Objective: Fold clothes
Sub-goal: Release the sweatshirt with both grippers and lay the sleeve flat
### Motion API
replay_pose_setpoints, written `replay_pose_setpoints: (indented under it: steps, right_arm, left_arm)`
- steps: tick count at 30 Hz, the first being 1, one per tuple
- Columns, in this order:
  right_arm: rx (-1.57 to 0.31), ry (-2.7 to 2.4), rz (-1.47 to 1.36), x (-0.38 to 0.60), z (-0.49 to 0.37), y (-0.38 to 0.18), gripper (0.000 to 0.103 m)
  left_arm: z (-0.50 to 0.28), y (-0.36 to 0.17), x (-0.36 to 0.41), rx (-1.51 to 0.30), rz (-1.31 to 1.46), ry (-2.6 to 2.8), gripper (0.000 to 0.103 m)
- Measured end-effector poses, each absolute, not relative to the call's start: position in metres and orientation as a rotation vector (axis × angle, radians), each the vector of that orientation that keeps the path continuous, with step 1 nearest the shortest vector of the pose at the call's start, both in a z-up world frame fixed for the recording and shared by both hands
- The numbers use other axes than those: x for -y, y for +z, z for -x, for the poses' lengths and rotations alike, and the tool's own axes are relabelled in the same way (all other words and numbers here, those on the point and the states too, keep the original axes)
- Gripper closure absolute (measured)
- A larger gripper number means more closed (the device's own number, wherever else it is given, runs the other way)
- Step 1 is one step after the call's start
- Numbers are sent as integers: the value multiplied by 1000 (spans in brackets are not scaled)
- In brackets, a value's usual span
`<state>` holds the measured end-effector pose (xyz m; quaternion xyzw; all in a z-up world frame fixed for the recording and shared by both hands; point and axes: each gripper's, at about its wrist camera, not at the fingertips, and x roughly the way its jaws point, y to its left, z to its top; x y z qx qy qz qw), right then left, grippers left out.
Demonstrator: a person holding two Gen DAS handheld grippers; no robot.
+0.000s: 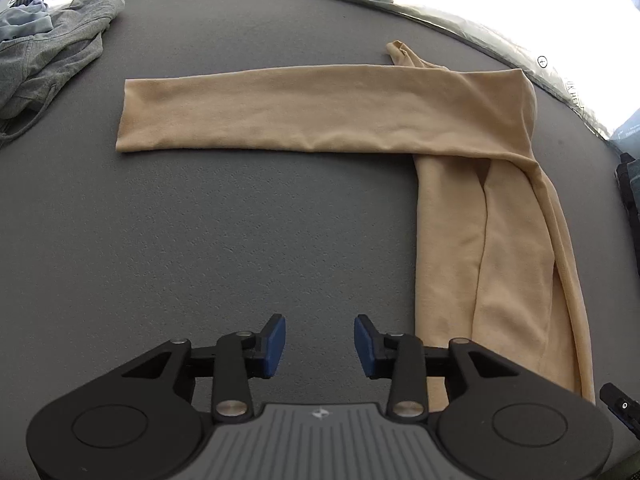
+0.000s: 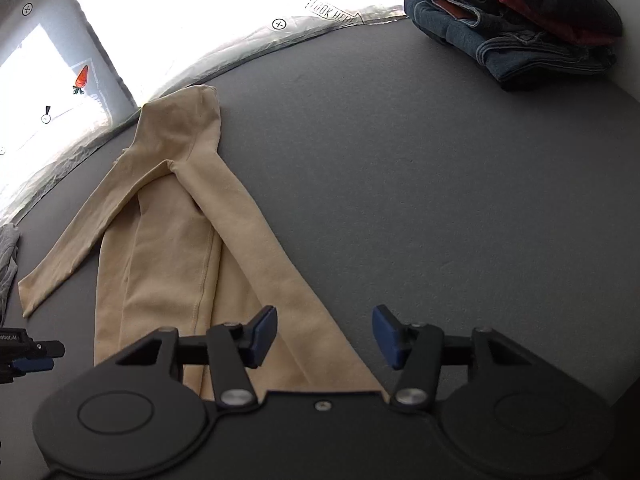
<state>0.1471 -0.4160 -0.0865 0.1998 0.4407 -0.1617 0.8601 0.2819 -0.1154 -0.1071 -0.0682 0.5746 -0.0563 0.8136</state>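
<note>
A tan long-sleeved garment [image 1: 500,220] lies flat on the grey table [image 1: 240,220]. One sleeve [image 1: 280,112] stretches out to the left across the far part of the table. Its body is folded into a narrow strip running toward me on the right. My left gripper [image 1: 320,346] is open and empty above bare table, just left of the garment's near end. In the right wrist view the same garment [image 2: 176,240] lies left of centre. My right gripper [image 2: 324,336] is open and empty, hovering over the garment's near right edge.
A crumpled grey garment [image 1: 52,52] lies at the table's far left. A stack of folded jeans and dark clothes [image 2: 520,20] sits at the far right corner. Part of the left gripper [image 2: 28,354] shows at the right wrist view's left edge. Bright windows lie beyond the table.
</note>
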Motion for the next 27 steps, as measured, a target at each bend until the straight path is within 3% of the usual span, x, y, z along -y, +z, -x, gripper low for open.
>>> replay_pose_setpoints:
  steps: [9,22,27]
  right_arm:
    - [-984,-198,-277,400,-152,-92,54]
    - [-989,-64,11,380,-153,-96,74]
    - [-964,-36,173,367,-151,-96,74]
  left_arm:
    - [-229,-116,159,-1258,37,-156,59]
    - [-201,-118,184,-1265,-14,-124,54]
    - [-194,-117,190,-1263,-22,-110,54]
